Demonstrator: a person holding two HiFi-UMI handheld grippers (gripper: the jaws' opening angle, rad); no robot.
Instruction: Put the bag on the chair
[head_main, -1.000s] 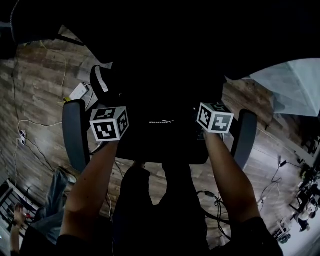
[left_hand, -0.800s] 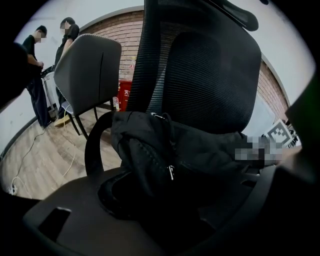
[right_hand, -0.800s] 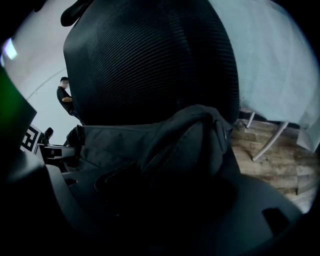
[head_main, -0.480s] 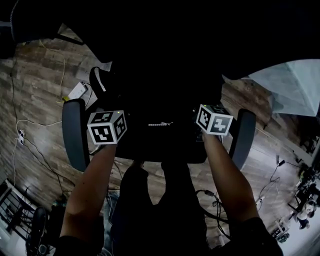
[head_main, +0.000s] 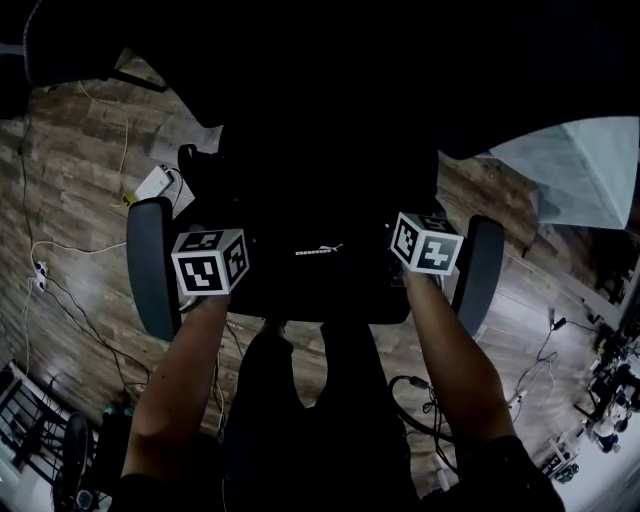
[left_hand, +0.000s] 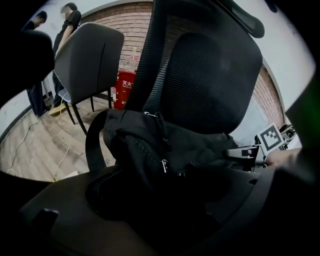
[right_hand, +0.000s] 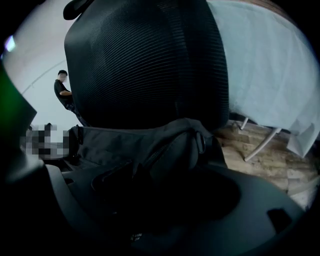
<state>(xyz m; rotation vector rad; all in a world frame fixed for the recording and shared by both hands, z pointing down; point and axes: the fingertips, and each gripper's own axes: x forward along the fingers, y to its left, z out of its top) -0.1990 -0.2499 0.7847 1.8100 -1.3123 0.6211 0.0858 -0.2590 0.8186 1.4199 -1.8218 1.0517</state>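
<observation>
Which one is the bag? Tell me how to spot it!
Find the big black office chair with the mesh back. On its seat, in front of that back, slumps the black bag. Unlike the stiff chair, it is soft, crumpled fabric with zippers and a strap.

Head view looks down; gripper views closely face the chair (left_hand: 210, 75).

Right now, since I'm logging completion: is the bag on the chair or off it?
On it: the bag rests on the chair, against its mesh backrest.
</observation>
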